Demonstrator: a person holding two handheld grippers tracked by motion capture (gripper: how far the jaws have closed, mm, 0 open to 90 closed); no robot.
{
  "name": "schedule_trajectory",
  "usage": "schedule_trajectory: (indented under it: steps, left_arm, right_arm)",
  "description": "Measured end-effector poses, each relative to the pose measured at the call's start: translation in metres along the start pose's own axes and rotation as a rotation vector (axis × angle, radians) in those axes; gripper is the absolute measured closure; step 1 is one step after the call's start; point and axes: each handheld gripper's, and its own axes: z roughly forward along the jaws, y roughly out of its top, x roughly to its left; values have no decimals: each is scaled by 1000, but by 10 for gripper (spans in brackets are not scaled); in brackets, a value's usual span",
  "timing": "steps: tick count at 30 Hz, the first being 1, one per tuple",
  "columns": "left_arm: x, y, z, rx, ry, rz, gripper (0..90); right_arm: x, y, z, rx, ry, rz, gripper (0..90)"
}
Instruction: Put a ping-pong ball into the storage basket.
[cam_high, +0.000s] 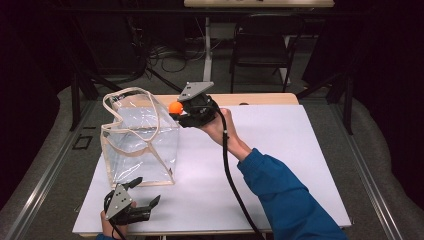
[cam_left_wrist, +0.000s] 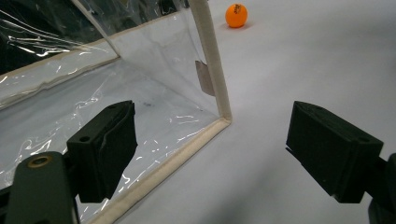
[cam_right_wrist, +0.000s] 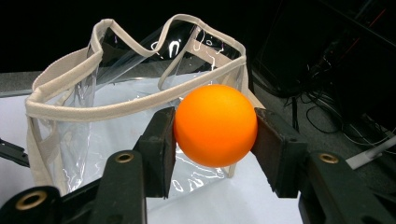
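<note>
Right gripper (cam_high: 179, 111) pinching orange ball (cam_right_wrist: 215, 125), raised beside top rim of clear bag (cam_high: 140, 137). Ball lifted, not yet inside. Left gripper (cam_high: 145, 192) spread, empty, by bag's near corner. Second ball (cam_left_wrist: 236, 15) on white tabletop (cam_high: 280, 150), likely next.

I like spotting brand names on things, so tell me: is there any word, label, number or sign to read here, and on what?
No text can be read.
Second orange ball on the table: a small dark mark on top, too small and blurred to read.
Clear bag: a small blank-looking tab on its cream edging, no legible print.
Orange ball in the right gripper: plain, no print showing.
</note>
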Motion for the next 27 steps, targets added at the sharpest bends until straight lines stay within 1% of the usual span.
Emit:
schedule_trajectory:
  steps: [19,27]
  left_arm:
    - [1,0,-1,-6,-4,4,160]
    - [1,1,-1,-8,-2,3,160]
  right_arm:
    - [1,11,8,6,21,-12,508]
    - [2,15,11,0,30,-16,508]
